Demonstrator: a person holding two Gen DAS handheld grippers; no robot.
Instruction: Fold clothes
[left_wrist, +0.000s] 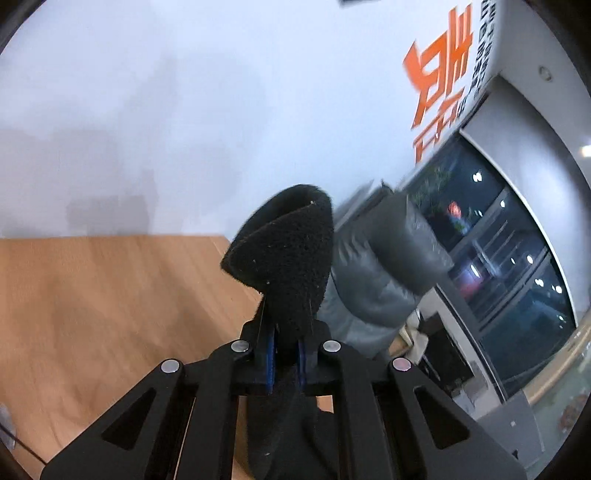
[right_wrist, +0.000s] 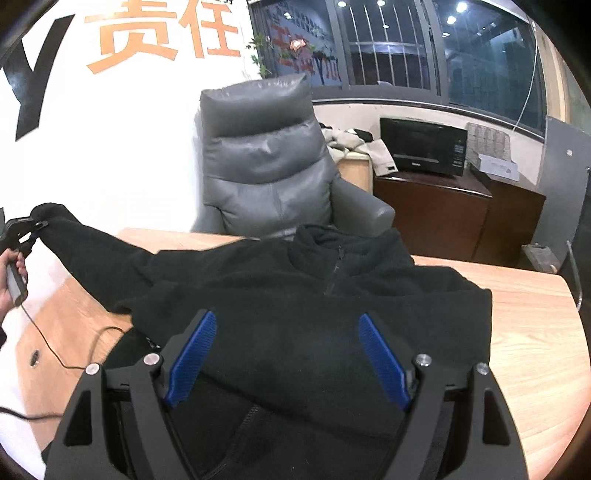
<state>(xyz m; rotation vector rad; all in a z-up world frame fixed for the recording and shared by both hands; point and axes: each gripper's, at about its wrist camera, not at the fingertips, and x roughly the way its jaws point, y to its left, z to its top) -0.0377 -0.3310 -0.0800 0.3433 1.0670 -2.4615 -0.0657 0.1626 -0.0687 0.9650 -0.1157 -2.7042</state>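
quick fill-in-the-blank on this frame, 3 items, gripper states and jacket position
1. The left gripper is shut on the black fleece jacket's ____.
2. The right gripper hovers with its jaws ____ above the black fleece jacket.
3. The jacket's body lies on the light wooden ____.
4. Behind the table stands a grey padded leather ____.

Missing words: sleeve; open; table; armchair
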